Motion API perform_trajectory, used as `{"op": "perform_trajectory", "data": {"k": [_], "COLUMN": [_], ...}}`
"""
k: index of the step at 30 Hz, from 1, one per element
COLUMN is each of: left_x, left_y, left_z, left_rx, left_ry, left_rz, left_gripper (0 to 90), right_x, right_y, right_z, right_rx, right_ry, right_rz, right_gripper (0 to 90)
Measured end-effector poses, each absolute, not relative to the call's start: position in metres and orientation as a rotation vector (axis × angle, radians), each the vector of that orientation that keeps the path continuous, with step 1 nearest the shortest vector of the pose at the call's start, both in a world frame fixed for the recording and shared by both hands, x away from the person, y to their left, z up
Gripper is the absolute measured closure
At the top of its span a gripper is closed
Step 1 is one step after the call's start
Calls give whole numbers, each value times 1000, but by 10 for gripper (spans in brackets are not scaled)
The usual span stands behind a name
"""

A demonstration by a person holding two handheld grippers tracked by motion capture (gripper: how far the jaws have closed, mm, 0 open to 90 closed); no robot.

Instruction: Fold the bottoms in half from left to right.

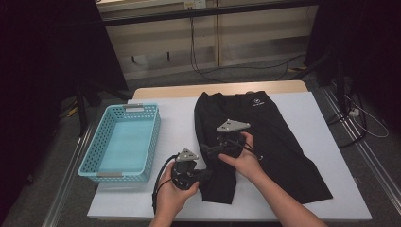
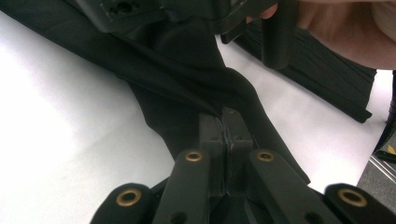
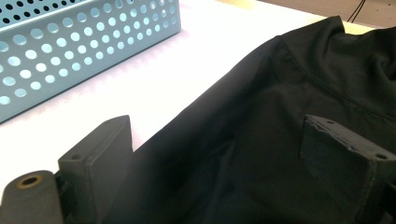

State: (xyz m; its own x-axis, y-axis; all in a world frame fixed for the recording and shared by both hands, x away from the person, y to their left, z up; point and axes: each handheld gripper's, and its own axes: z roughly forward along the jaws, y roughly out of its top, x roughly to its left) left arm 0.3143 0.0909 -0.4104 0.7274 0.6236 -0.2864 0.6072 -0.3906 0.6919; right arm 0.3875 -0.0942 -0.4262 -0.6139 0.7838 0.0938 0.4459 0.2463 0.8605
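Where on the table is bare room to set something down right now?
Bare white table runs between the blue basket and the black shorts, and along the far right edge. The near middle is crowded: left gripper pinches the cloth, right gripper hangs open.

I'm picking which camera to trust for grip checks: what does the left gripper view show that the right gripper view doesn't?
Left gripper view: the left hand-held gripper, jaws pressed together on a pinched fold of the black garment, with the other hand beyond. Right gripper view: the right hand-held gripper, jaws apart over the cloth, and the blue basket. Both show the garment on the white table.
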Motion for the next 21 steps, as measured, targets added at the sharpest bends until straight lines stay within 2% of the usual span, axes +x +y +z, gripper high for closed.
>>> {"op": "perform_trajectory", "data": {"k": [9, 13, 15, 18, 21], "left_x": [314, 314, 314, 314, 315], "left_y": [89, 90, 90, 90, 89], "left_z": [-411, -410, -409, -409, -409], "left_rx": [2090, 2079, 2073, 2067, 2052], "left_ry": [920, 916, 910, 903, 899], "left_rz": [23, 27, 33, 35, 29], "left_gripper": [894, 894, 894, 894, 894], "right_x": [394, 400, 404, 407, 400], "right_y": [-77, -72, -75, -87, -104], "right_z": [-432, -443, -447, -448, -439], "right_rx": [1123, 1141, 1146, 1132, 1136], "right_ry": [2211, 2218, 2254, 2307, 2272], "right_rz": [1262, 1200, 1187, 1161, 1190], "right_gripper": [109, 330, 558, 810, 885]}}
